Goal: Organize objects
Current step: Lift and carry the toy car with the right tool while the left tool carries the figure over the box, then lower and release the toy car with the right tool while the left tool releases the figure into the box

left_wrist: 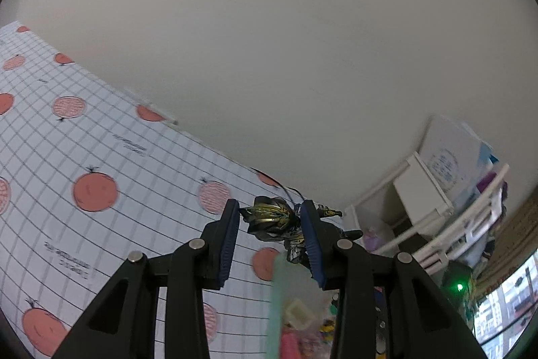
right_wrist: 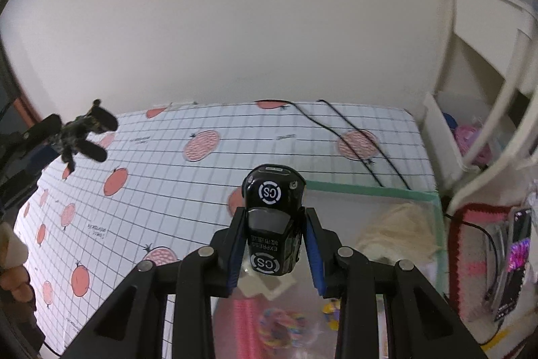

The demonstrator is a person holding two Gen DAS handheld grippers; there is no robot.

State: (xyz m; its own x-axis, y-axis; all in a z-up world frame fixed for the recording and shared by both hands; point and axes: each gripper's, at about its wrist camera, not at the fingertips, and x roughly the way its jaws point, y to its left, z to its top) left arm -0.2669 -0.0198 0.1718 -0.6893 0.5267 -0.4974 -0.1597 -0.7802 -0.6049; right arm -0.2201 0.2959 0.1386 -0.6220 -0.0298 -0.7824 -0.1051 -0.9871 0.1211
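Observation:
My left gripper (left_wrist: pixel 270 207) is shut on a small dark action figure (left_wrist: pixel 274 219) with gold and silver armour, held up over the table. The right wrist view shows that figure (right_wrist: pixel 80 132) sticking out of the left gripper (right_wrist: pixel 43 138) at the far left. My right gripper (right_wrist: pixel 275 212) is shut on a black toy car (right_wrist: pixel 270 207) with white "CS" rings, nose pointing away. The car hangs above the near left corner of a clear bin with a green rim (right_wrist: pixel 370 189), whose rim (left_wrist: pixel 277 291) also shows in the left wrist view.
A white grid tablecloth (right_wrist: pixel 168 177) printed with orange fruits covers the table. Two black cables (right_wrist: pixel 366 153) run across its far right. The bin holds a cream cloth (right_wrist: pixel 400 231), a rainbow ring (right_wrist: pixel 280 325) and a pink item. A white shelf (right_wrist: pixel 484 110) stands on the right, a phone (right_wrist: pixel 514 258) beside it.

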